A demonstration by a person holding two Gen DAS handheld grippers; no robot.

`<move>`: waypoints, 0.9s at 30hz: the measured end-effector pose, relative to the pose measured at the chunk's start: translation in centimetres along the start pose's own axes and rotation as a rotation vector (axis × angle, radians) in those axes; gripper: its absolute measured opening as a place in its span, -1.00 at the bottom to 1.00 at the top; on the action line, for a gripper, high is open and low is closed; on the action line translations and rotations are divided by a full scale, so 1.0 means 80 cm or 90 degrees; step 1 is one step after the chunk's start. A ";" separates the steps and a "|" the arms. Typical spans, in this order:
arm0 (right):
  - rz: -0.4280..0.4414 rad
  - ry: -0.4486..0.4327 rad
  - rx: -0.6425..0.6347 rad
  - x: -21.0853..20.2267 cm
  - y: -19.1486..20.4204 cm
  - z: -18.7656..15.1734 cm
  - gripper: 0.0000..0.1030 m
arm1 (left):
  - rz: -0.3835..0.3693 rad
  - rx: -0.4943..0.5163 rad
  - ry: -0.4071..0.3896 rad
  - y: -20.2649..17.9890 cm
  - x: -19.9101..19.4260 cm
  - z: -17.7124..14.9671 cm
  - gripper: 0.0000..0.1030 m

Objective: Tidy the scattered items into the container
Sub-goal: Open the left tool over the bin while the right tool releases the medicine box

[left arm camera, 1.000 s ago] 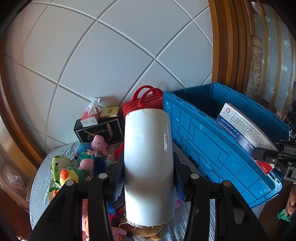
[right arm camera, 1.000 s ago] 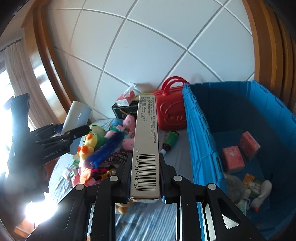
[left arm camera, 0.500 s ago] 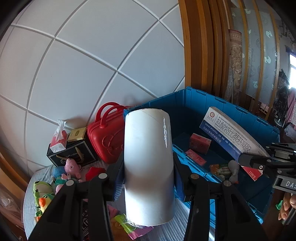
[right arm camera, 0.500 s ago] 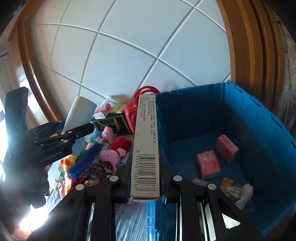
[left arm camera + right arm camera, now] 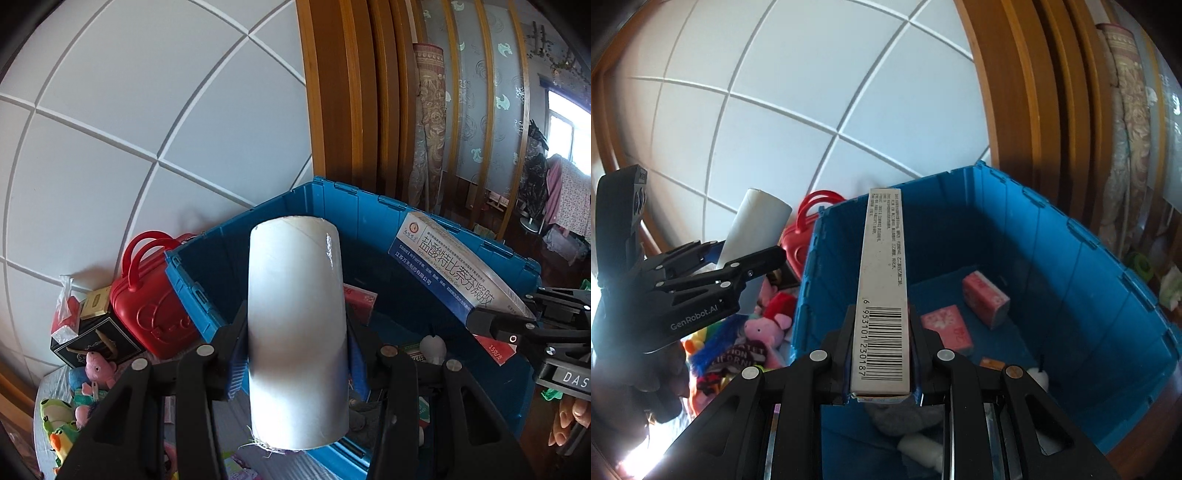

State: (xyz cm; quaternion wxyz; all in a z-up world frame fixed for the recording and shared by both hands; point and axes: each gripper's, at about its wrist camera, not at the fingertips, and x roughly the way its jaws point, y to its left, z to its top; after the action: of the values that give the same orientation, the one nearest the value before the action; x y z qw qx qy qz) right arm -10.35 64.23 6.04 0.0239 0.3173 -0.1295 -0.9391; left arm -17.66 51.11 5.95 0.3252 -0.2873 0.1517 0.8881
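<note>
Barcode on slim box (image 5: 882, 314) only in right view, white tube (image 5: 297, 332) filling left

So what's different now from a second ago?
Both claws swung away from the toy pile to the blue bin. The left claw carried the white tube over its edge; the right claw brought the long box over its inside. Both grips stayed shut, nothing dropped. The red case and toys stayed put.
</note>
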 end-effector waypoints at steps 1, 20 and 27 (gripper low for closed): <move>-0.005 -0.001 0.003 0.000 -0.007 0.001 -0.57 | -0.004 0.002 0.001 -0.005 0.005 0.002 -0.13; -0.061 0.007 0.047 -0.007 -0.075 0.000 -0.56 | -0.037 0.014 0.008 -0.061 0.055 0.034 -0.13; -0.084 0.007 0.034 -0.002 -0.079 0.004 -0.05 | -0.005 0.007 0.022 -0.064 0.063 0.035 0.36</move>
State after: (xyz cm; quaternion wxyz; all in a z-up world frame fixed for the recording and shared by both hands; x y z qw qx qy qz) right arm -10.18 70.41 4.70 -0.0456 0.3311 -0.1331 -0.9331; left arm -18.56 58.68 4.65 0.3276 -0.3012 0.1609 0.8810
